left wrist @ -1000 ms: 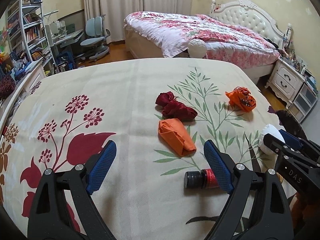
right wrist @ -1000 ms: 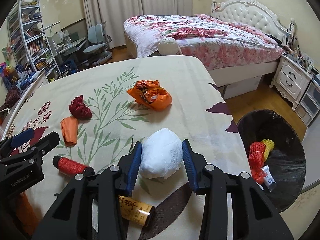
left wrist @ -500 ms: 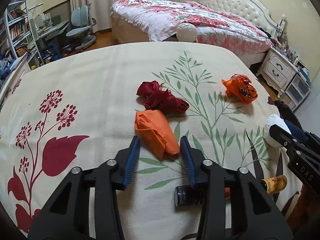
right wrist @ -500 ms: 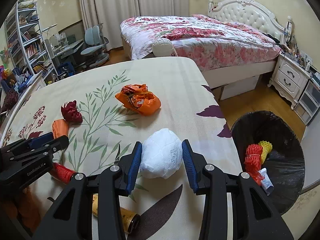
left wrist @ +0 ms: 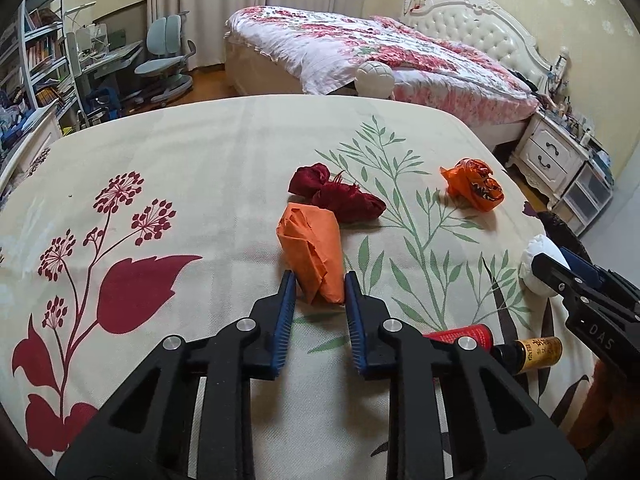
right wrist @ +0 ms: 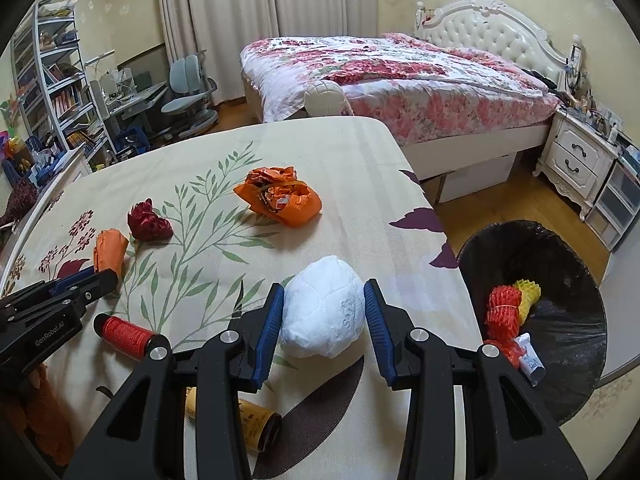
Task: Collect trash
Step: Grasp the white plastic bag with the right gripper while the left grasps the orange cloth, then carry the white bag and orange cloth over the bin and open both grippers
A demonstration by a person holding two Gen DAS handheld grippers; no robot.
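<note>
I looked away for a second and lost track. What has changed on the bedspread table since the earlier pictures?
The left gripper moved in over the orange paper wad; its fingers, wide apart before, are closing on the wad's near end. The right gripper stayed put, clamped on the white wad. The dark red wad, orange wrapper, both bottles and the trash bin are unchanged.

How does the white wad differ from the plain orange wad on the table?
The white wad is round and quilted; the orange wad is longer, folded and creased. The white wad lies near the table edge by the bin; the orange wad lies further in, beside a dark red wad. Both sit between a tool's pads: right tool and left tool, whose jaws are closing.
</note>
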